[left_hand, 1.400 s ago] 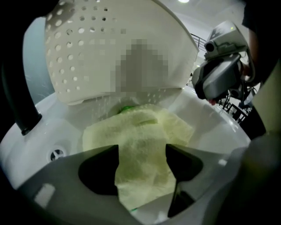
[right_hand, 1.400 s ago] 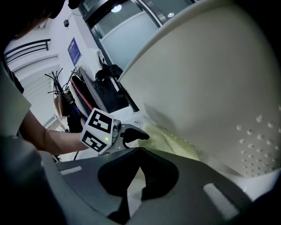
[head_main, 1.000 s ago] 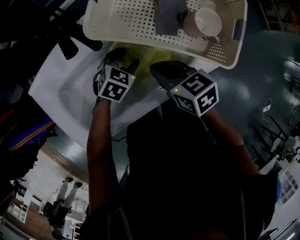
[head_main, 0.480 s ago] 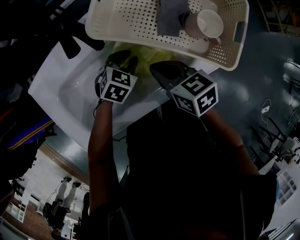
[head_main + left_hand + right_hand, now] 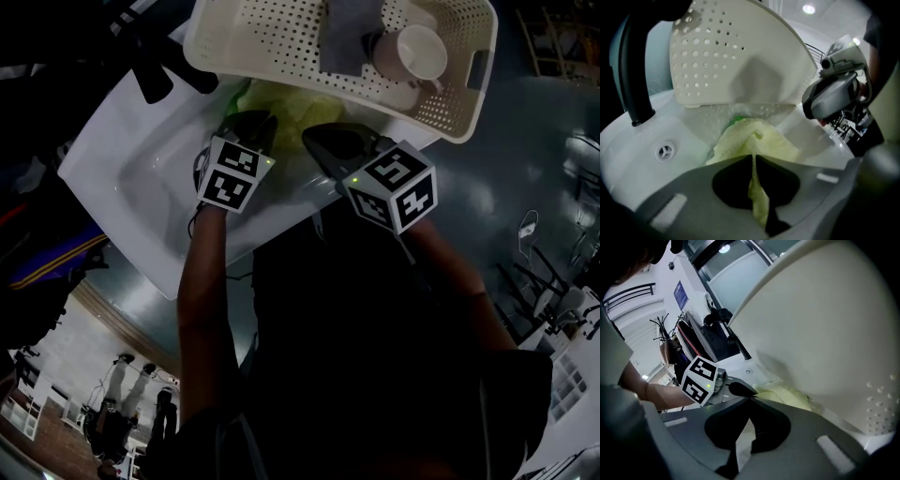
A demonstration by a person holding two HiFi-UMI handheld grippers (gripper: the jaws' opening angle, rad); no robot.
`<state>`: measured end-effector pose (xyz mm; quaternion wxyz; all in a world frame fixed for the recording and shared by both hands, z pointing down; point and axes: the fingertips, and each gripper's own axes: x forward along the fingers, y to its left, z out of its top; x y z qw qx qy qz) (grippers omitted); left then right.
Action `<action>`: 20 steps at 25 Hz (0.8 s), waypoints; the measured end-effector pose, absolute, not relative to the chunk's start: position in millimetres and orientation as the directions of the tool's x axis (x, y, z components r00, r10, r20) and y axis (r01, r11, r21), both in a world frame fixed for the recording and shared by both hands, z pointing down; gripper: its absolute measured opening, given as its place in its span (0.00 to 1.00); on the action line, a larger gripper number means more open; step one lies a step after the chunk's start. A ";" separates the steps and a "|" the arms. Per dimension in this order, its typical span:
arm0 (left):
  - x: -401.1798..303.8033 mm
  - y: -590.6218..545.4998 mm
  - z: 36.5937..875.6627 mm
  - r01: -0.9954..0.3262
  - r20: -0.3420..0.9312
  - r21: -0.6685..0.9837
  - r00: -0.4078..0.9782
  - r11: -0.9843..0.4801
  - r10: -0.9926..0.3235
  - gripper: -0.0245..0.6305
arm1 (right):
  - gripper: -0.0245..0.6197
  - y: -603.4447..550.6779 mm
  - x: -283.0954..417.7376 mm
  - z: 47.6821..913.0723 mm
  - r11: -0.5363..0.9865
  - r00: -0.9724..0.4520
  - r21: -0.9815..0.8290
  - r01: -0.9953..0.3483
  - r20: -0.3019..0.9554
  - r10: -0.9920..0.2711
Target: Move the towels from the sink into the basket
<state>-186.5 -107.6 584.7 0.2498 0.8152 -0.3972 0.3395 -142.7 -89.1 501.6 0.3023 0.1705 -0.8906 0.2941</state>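
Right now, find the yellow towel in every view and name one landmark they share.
Head view: yellow towel top centre, in the sink under the perforated basket.
Left gripper view: centre, running down toward the bottom.
Right gripper view: lower centre-right, below the basket.
Shared landmark: the perforated basket.

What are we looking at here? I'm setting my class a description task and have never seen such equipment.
A person holds a two-jaw tool in each hand. One camera sits on the head, looking down; one rides on each tool. A yellow towel lies in the white sink; the cream basket above holds a grey towel and a cup. The left hand-held gripper has just closed on the yellow towel. The right hand-held gripper is shut; whether on cloth is unclear.
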 end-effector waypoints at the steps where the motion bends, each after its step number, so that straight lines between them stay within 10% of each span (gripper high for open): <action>1: -185.4 -106.3 582.0 -0.817 0.744 0.154 0.465 -0.555 -0.479 0.06 | 0.04 -88.7 -143.1 501.8 0.771 -0.760 -0.420 -0.479 0.638 -0.125; 20: -182.8 -61.2 530.0 -0.853 0.650 0.309 0.513 -0.421 -0.561 0.06 | 0.04 -74.5 -139.7 480.1 0.807 -0.789 -0.409 -0.426 0.604 -0.110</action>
